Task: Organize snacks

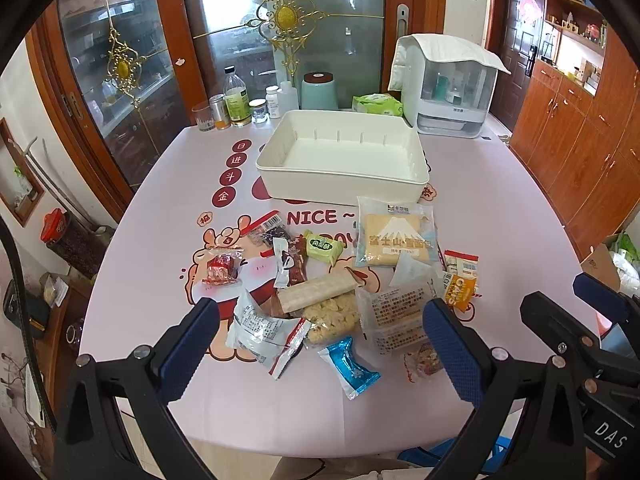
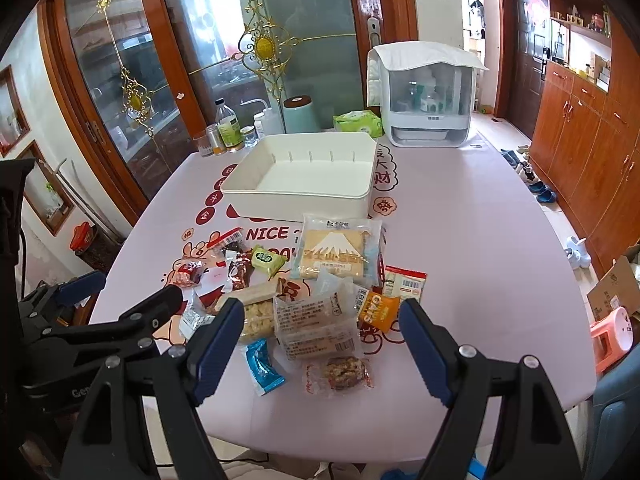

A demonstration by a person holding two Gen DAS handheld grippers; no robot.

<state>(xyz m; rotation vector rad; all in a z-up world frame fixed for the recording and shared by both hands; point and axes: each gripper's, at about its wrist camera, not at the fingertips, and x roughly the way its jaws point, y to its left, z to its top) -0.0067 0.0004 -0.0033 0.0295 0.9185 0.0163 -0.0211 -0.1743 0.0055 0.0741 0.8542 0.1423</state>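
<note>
In the left wrist view, the left gripper (image 1: pixel 320 344) is held above the near edge of the table (image 1: pixel 160 208) with its fingers spread wide and nothing between them. A loose heap of snacks (image 1: pixel 332 280) is seen just beyond the fingertips, gathered on the near half of the table. Among them, a blue packet (image 1: pixel 350 364) lies nearest, a clear packet of puffed pieces (image 1: pixel 330 318) just behind it, and a large bread pack (image 1: pixel 394 236) at the far side of the heap. An empty white bin (image 1: pixel 344 160) is set just behind the pile, presumably as the place where the snacks are to be collected. The right gripper (image 1: pixel 576 320) is glimpsed at the right edge.

In the right wrist view, the right gripper (image 2: pixel 322 344) is likewise held wide and empty, aimed at the near snacks. An orange oats packet (image 2: pixel 376 312) and a nut cake (image 2: pixel 344 372) lie within its span. The bin (image 2: pixel 304 196) is seen unfilled, so sorting is judged not yet begun.
</note>
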